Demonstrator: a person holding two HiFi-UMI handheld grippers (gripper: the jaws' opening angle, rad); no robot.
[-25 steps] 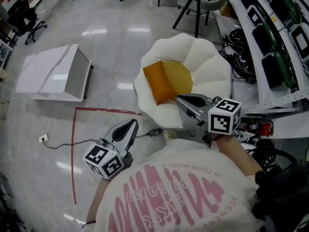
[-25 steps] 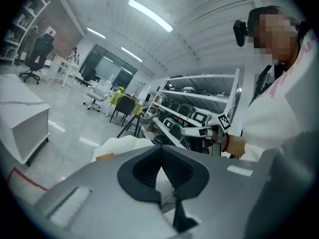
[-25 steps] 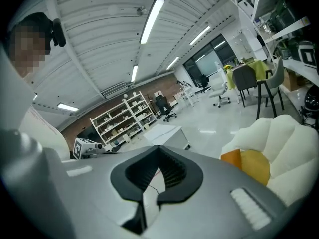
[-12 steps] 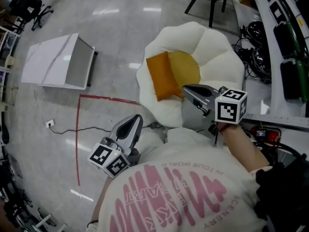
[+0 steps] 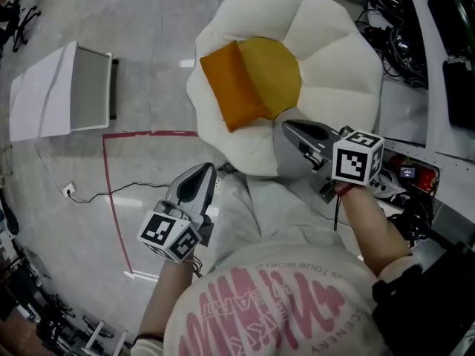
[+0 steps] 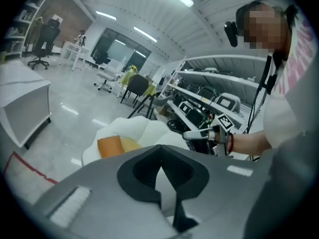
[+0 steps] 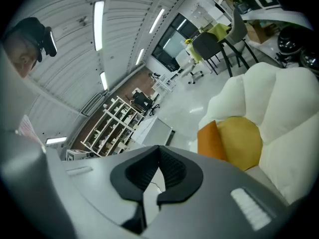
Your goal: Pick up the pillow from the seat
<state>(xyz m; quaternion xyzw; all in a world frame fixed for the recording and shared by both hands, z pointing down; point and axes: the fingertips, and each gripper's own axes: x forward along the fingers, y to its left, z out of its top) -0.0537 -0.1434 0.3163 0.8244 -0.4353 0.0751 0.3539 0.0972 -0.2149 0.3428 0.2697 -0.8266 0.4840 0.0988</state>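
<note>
An orange pillow [image 5: 234, 86] leans on the yellow middle [image 5: 276, 69] of a white flower-shaped seat [image 5: 330, 43]. My right gripper [image 5: 288, 127] is shut and empty, its tip over the seat's near rim, just short of the pillow. Off the seat's near-left edge, above the floor, my left gripper [image 5: 204, 170] is shut too, with nothing in it. The left gripper view shows the pillow [image 6: 109, 146] beyond the closed jaws, with the right gripper [image 6: 192, 135] to its right. In the right gripper view the pillow [image 7: 209, 138] stands ahead and to the right of the jaws.
A white box-like cabinet [image 5: 59, 91] lies on the floor at the left. Red tape [image 5: 111, 191] marks the floor, with a cable and a socket [image 5: 68, 191] beside it. A rack with equipment and black cables [image 5: 438, 50] runs along the right, close to the seat.
Both grippers have come down and forward towards the seat, which now fills more of the head view. The right gripper's tip has reached the seat's near rim. Both stay shut.
</note>
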